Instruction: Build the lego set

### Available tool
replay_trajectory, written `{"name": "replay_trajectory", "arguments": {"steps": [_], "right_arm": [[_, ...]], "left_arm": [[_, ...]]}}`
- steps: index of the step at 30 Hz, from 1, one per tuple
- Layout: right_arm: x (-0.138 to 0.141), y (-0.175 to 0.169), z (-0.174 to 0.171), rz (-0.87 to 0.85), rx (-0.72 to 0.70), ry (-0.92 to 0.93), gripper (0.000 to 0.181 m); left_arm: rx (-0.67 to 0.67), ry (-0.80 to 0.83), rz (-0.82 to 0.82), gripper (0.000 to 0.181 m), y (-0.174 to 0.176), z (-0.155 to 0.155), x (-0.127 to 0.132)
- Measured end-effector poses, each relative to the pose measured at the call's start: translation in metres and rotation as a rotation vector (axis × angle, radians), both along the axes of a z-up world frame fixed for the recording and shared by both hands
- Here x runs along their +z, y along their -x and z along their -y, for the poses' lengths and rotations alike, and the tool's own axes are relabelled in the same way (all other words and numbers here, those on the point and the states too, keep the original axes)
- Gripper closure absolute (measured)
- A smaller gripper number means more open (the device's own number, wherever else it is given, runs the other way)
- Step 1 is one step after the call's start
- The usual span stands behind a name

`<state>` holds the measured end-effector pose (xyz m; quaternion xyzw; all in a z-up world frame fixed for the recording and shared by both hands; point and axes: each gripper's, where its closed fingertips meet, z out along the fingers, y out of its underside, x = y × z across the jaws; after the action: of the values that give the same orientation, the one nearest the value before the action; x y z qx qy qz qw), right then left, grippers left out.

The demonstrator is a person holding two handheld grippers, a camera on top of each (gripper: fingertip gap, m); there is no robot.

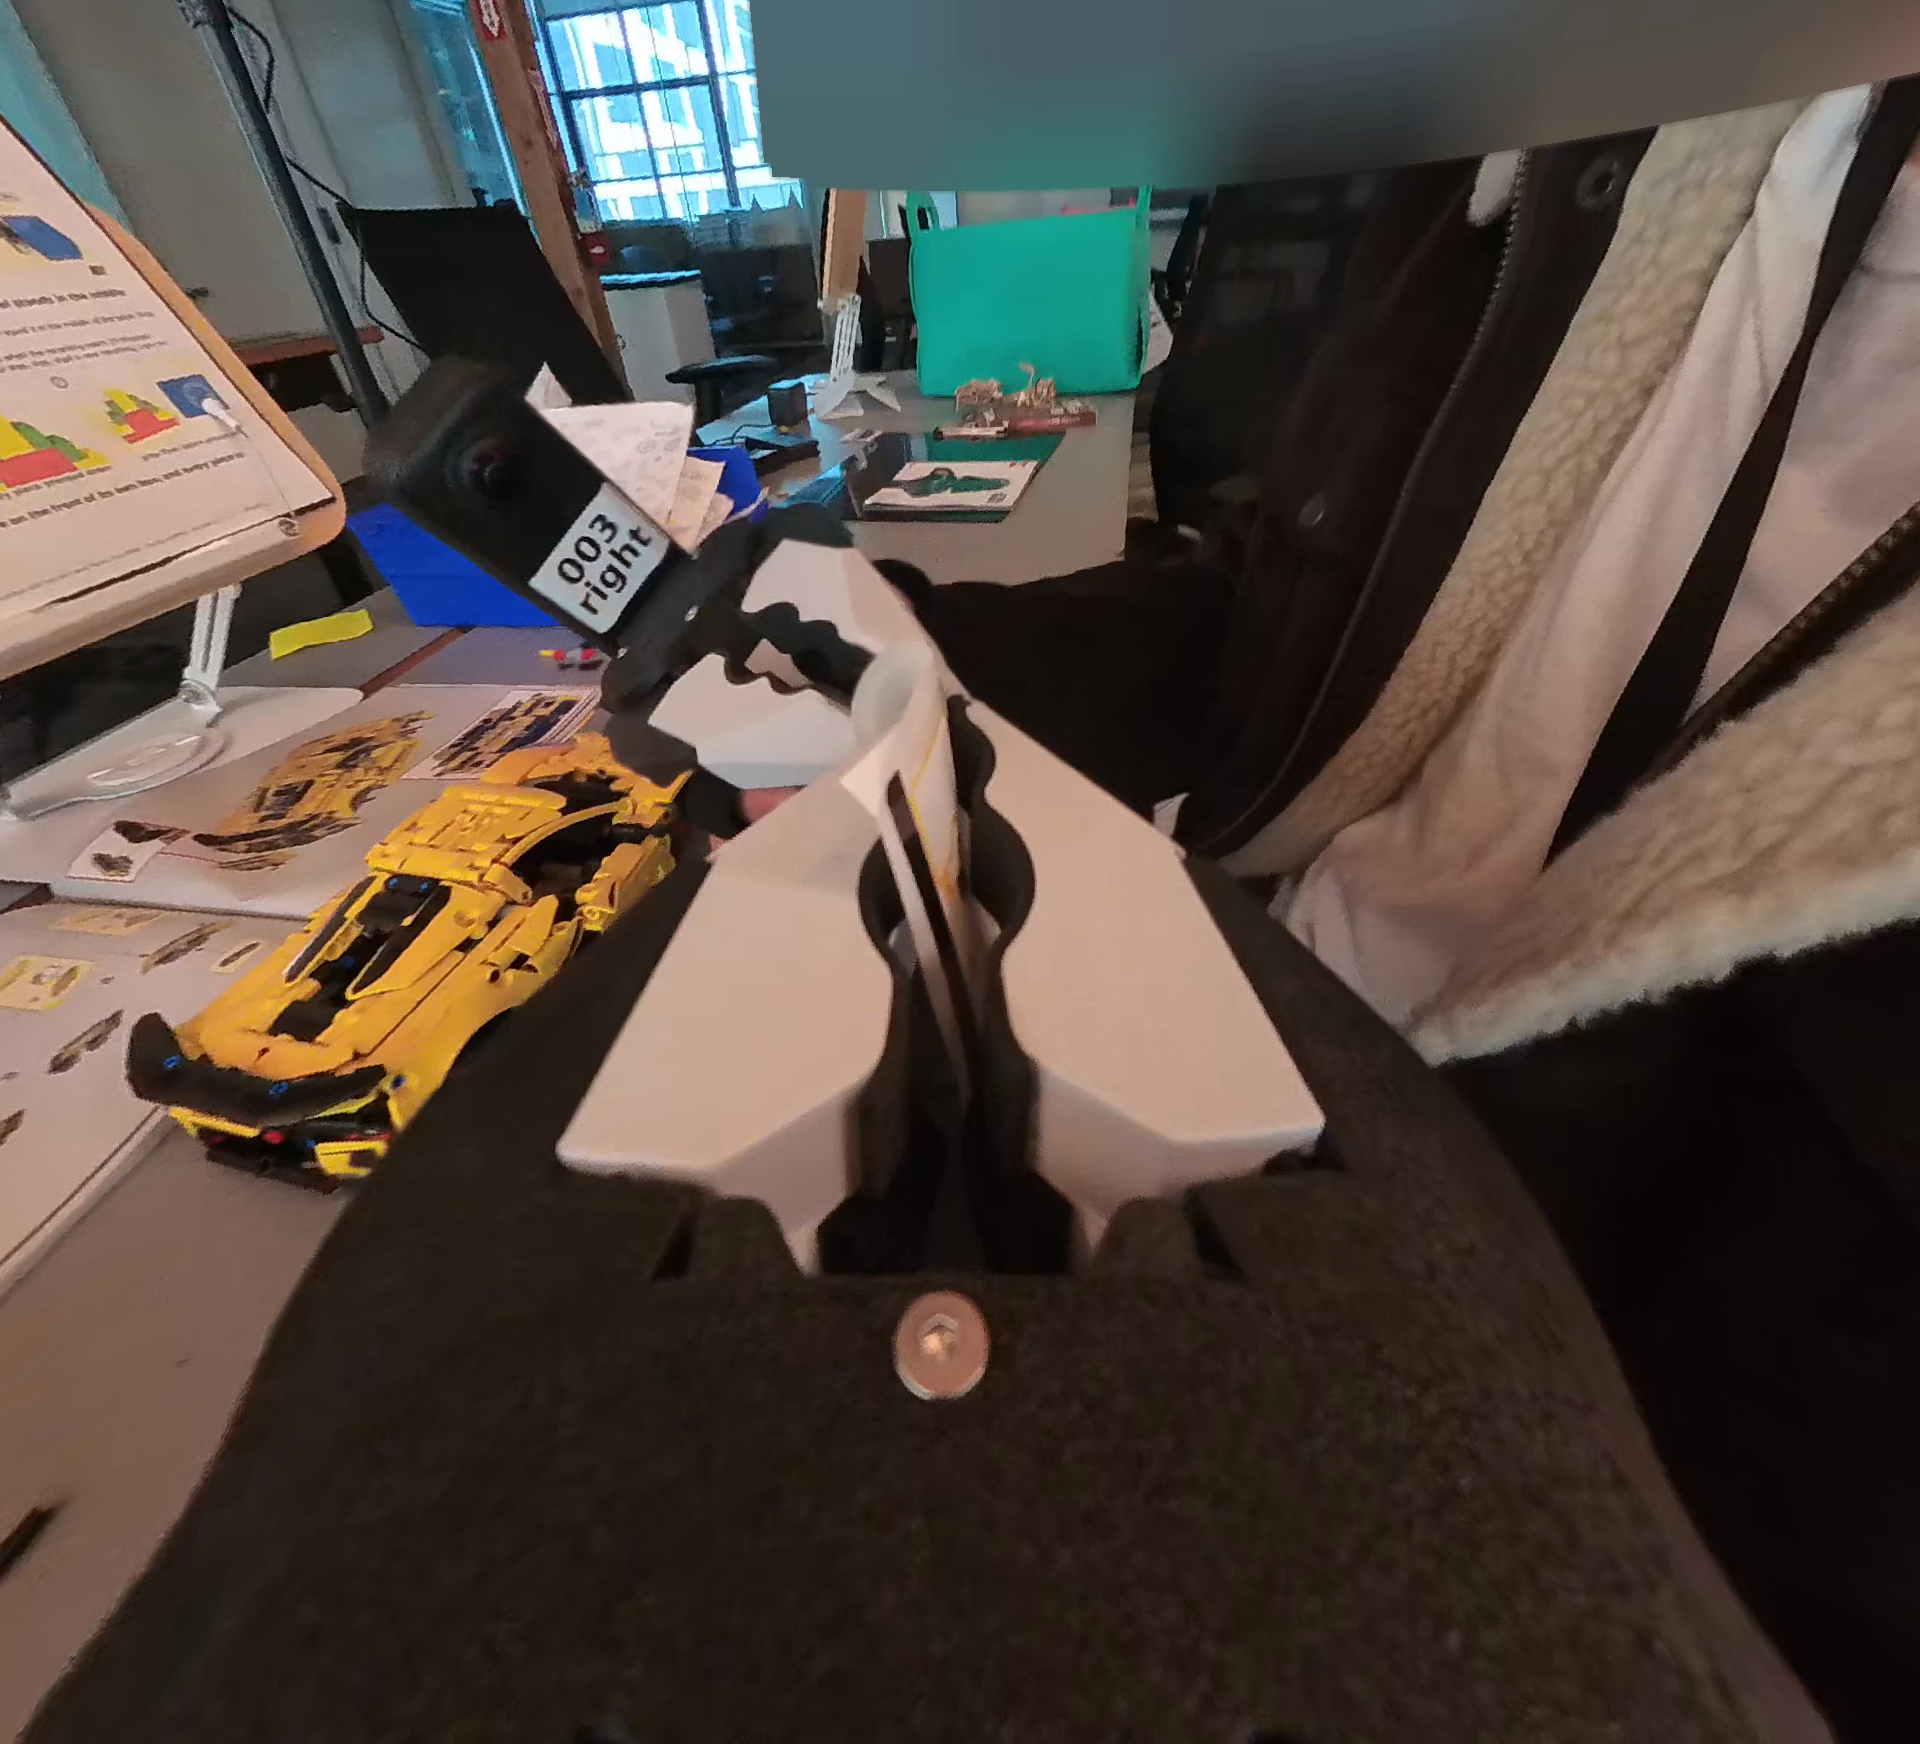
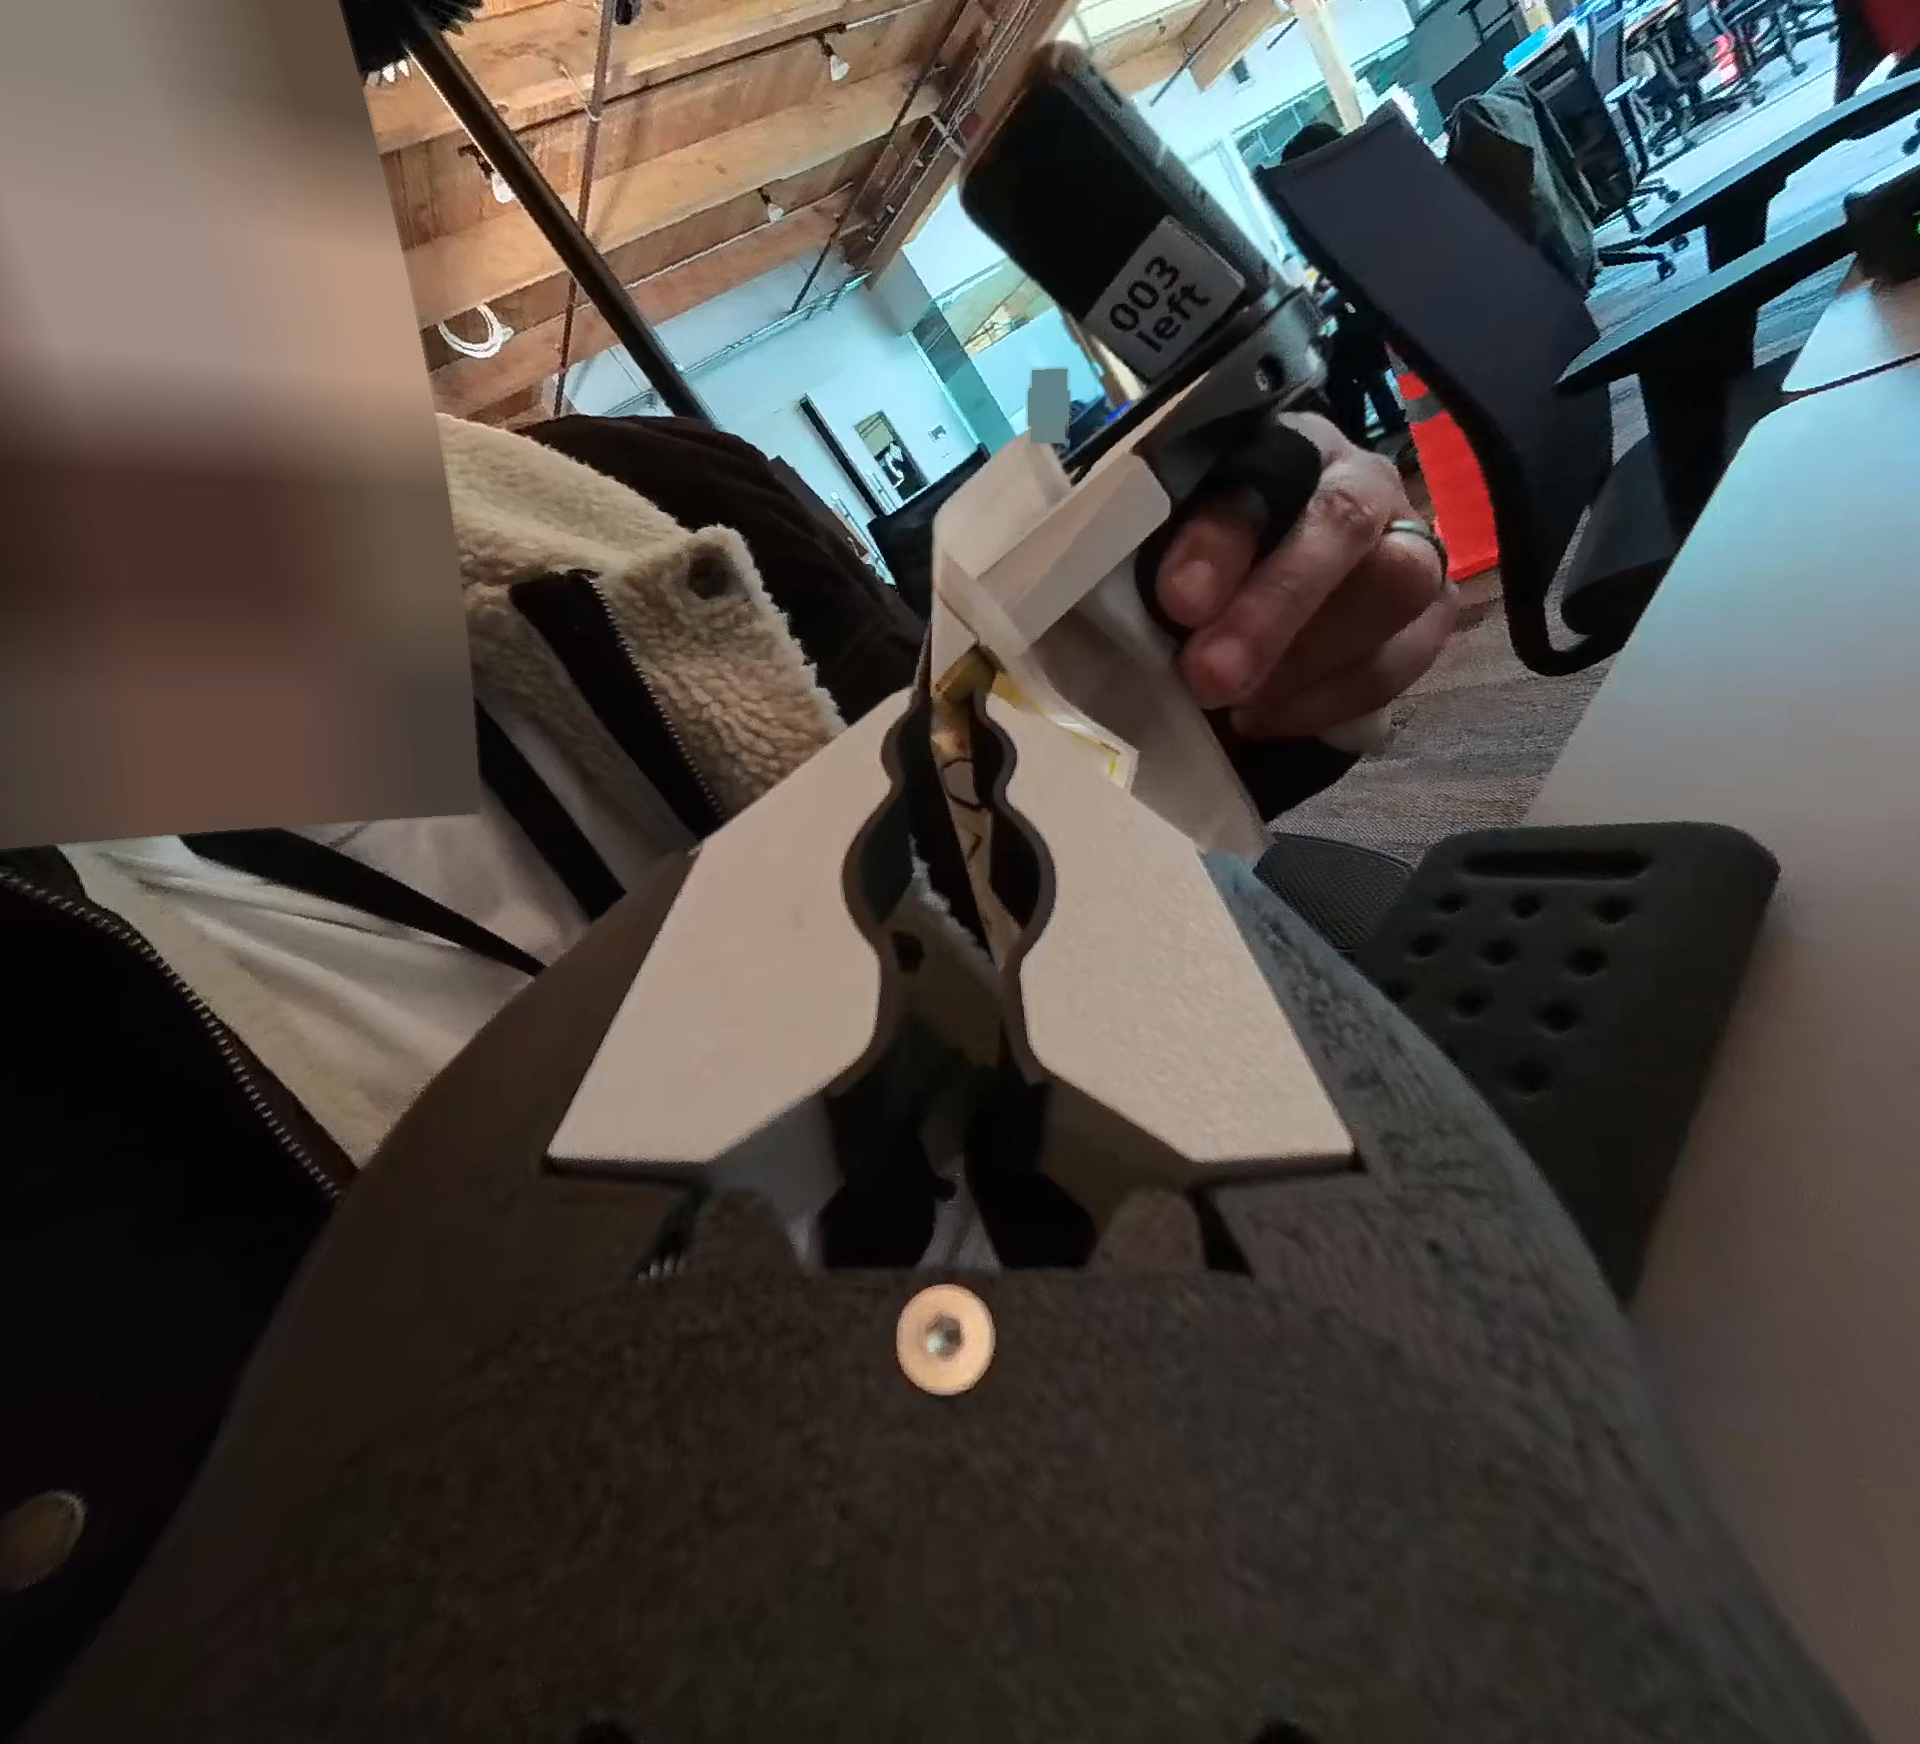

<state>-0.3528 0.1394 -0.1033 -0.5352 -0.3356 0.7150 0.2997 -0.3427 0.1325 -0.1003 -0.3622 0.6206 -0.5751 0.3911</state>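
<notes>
A thin white sheet (image 1: 932,759) with yellow and black markings, seen edge-on, is pinched by both grippers. My left gripper (image 1: 925,790) is shut on it, held in the air in front of the person's jacket. The right gripper (image 1: 873,686) meets it from the far side, tip to tip. In the right wrist view my right gripper (image 2: 951,728) is shut on the same sheet (image 2: 961,811), and the left gripper (image 2: 987,614), held by a hand (image 2: 1299,572), grips its far end. A built yellow lego car (image 1: 416,946) sits on the table at lower left.
Printed instruction pages (image 1: 312,780) lie under and behind the car. A tilted board on a stand (image 1: 125,406) rises at the left, a blue bin (image 1: 436,562) behind it. The person's fleece-lined jacket (image 1: 1558,655) fills the right. A black chair (image 2: 1455,323) stands beside the table (image 2: 1766,655). Less than 4 cm separates the two grippers' tips. The built yellow lego car (image 1: 416,946) is about equally far from each gripper, around 25 centimeters.
</notes>
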Motion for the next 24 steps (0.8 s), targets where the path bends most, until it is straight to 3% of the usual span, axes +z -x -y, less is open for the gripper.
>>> {"name": "replay_trajectory", "arguments": {"steps": [24], "right_arm": [[-0.0041, -0.0023, -0.0034, 0.022, -0.022, -0.023, 0.181]], "left_arm": [[0.034, -0.079, -0.080, 0.181, 0.0040, 0.0012, -0.0083]]}}
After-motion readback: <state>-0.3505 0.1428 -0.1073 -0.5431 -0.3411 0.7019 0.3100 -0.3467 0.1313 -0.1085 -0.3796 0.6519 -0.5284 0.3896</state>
